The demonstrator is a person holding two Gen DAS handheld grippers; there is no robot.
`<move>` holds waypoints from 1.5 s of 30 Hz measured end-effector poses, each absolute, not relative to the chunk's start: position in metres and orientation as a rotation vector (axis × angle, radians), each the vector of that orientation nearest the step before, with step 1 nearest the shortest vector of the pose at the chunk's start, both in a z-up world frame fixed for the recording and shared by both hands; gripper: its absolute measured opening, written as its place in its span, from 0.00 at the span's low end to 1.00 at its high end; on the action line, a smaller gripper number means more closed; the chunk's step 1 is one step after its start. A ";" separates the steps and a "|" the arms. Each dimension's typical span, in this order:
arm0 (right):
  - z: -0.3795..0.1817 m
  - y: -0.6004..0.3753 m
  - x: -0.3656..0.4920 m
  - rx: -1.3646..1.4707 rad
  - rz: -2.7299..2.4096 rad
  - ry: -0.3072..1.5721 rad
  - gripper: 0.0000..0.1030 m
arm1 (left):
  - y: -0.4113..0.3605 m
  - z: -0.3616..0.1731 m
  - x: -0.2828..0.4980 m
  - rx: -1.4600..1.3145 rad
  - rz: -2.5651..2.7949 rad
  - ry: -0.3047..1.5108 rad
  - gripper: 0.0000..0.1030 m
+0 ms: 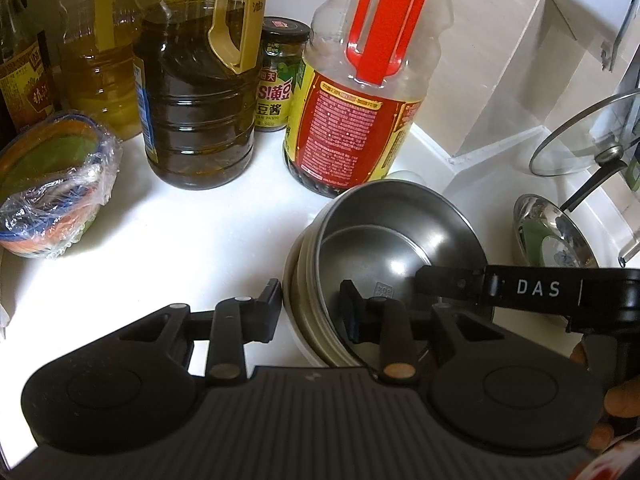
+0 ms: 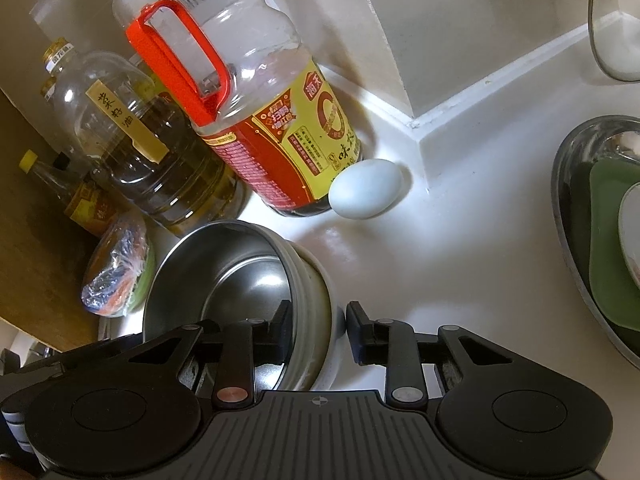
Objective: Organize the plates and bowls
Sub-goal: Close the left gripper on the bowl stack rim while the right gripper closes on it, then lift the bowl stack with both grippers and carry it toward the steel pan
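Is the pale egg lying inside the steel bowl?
No, the egg lies on the white counter beside the soy sauce bottle, apart from the steel bowl.

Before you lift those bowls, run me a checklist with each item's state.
1. Left gripper clamped across the wall of the stack of metal bowls: ok.
2. Right gripper clamped across the opposite wall: ok.
3. Top bowl seated level in the stack: not ok, tilted.
4. Egg apart from the stack: ok.
5. Gap to the soy sauce bottle behind the stack: cannot tell.
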State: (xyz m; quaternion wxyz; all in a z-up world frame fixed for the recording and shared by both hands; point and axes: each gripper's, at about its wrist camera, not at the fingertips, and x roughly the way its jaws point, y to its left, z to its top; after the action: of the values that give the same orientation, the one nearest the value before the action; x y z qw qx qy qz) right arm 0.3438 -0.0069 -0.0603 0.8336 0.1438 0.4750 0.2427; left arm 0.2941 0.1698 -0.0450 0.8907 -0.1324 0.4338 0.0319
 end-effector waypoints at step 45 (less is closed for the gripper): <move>-0.059 -0.147 0.287 0.435 0.243 0.968 0.28 | 0.048 -0.042 0.310 -0.149 -0.213 0.920 0.27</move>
State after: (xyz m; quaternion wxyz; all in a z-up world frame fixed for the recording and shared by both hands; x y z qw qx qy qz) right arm 0.2866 -0.1468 -0.0585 0.8555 0.2068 0.4605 0.1155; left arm 0.3098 0.0476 -0.0419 0.8878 -0.0719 0.4429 -0.1023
